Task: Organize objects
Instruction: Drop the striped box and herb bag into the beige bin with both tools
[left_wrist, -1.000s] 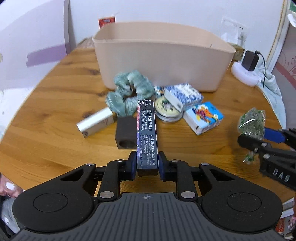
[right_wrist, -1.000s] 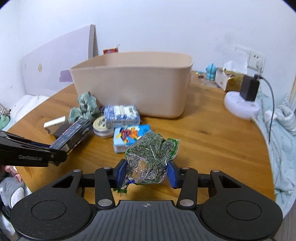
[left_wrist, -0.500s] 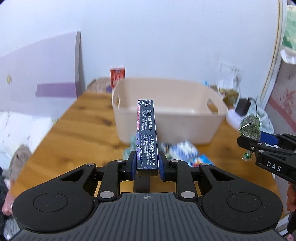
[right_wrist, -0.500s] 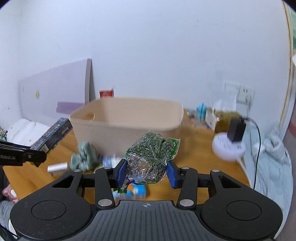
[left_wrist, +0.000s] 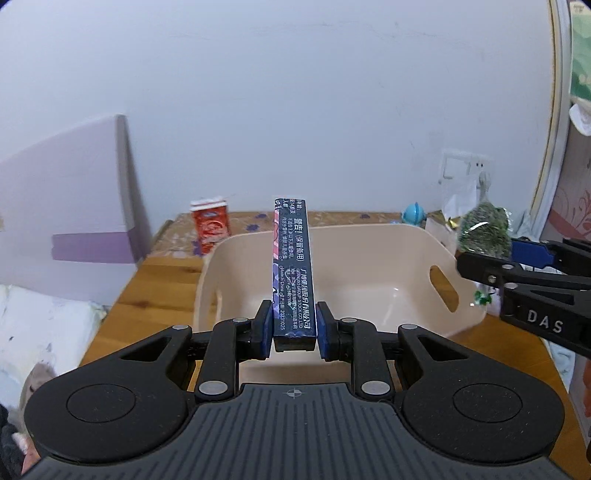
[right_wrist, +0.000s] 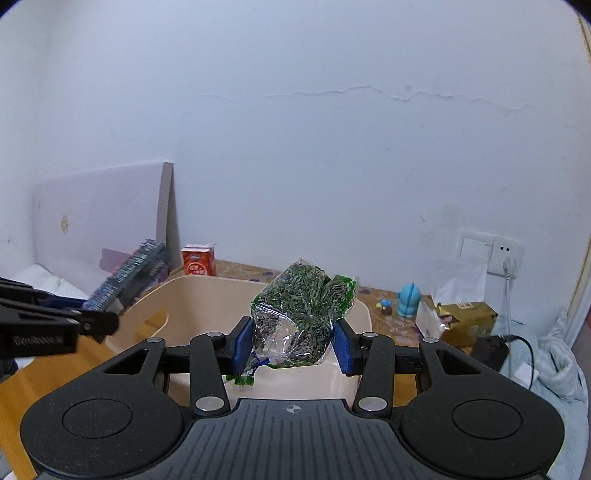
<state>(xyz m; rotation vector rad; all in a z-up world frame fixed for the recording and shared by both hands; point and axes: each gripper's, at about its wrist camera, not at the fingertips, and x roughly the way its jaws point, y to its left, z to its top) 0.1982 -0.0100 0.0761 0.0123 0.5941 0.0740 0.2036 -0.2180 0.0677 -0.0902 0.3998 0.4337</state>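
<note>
My left gripper (left_wrist: 294, 328) is shut on a long dark box with white print (left_wrist: 293, 269) and holds it above the near rim of the beige bin (left_wrist: 373, 291). My right gripper (right_wrist: 294, 343) is shut on a clear bag of green tea leaves (right_wrist: 299, 314), above the bin (right_wrist: 192, 306). The right gripper with the bag (left_wrist: 484, 230) shows over the bin's right end in the left wrist view. The left gripper with the box (right_wrist: 127, 275) shows over the bin's left end in the right wrist view. The bin's inside looks bare.
The bin stands on a wooden table (left_wrist: 166, 273). Behind it are a red carton (left_wrist: 210, 225), a blue figurine (right_wrist: 408, 299) and a gold box (right_wrist: 467, 321). A charger and cable (right_wrist: 495, 349) lie at the right. A purple board (right_wrist: 99, 218) leans at the left.
Both grippers have risen from the table's items and moved forward with their loads, from in front of the bin to above it. The loose objects have dropped out of view.
</note>
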